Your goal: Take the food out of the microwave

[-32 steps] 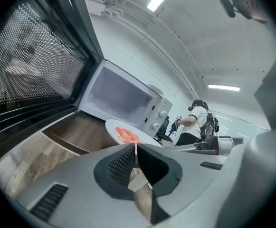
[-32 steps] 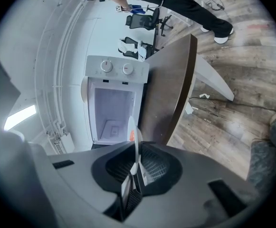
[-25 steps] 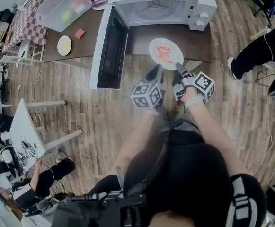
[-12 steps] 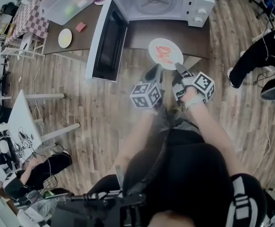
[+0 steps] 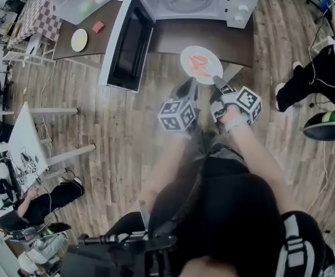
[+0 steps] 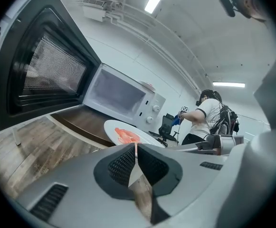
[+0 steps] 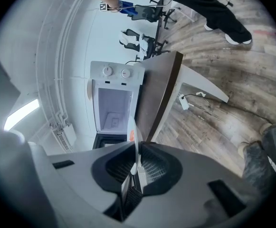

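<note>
A white plate (image 5: 200, 64) with red food on it hangs just in front of the brown table (image 5: 173, 38), held at its near rim by both grippers. My left gripper (image 5: 188, 88) is shut on the rim at the left, my right gripper (image 5: 217, 82) at the right. In the left gripper view the plate (image 6: 127, 134) lies flat beyond the shut left gripper (image 6: 135, 148). In the right gripper view the right gripper (image 7: 137, 161) pinches the plate (image 7: 134, 136), which shows edge-on. The white microwave (image 5: 193, 3) stands behind with its cavity bare and its door (image 5: 127, 42) swung wide to the left.
On the table's left end are a clear plastic bin (image 5: 82, 0), a small plate (image 5: 79, 40) and a pink block (image 5: 98, 26). A person (image 5: 323, 62) sits at the right, another person (image 5: 37, 203) at the lower left beside a white table (image 5: 26, 146). The floor is wood planks.
Both grippers have carried the plate back from the microwave; the microwave and table now lie farther up in the head view. Both grips are unchanged.
</note>
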Tool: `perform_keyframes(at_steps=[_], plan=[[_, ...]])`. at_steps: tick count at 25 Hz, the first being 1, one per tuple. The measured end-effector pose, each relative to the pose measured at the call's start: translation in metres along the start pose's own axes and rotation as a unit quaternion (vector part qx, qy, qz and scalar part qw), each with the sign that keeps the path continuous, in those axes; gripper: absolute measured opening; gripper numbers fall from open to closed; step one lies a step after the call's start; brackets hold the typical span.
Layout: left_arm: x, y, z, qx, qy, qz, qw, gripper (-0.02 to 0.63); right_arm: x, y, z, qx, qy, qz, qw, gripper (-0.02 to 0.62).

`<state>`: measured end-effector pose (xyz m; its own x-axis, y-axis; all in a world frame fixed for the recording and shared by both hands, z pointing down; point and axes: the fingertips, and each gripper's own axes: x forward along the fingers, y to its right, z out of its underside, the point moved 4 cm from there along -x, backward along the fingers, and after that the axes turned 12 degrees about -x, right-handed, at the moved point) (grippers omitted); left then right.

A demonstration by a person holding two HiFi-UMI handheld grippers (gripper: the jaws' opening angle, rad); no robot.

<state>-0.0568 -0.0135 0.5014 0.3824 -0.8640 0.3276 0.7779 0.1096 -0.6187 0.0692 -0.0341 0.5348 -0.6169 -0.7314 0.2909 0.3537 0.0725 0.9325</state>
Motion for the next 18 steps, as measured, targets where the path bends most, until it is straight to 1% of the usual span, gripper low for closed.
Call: perform_keyframes(at_steps=[7,18], plan=[[-0.010,0.010,0.011,0.008,0.004,-0.004,1.0000,0.015,-0.018,0.003,0.001,-0.001,-0.004,-0.001,1.000,0.032],[-0.014,0.016,0.015,0.015,0.008,-0.006,0.9998,0.015,-0.024,0.008,0.002,0.003,-0.005,-0.011,1.000,0.031]])
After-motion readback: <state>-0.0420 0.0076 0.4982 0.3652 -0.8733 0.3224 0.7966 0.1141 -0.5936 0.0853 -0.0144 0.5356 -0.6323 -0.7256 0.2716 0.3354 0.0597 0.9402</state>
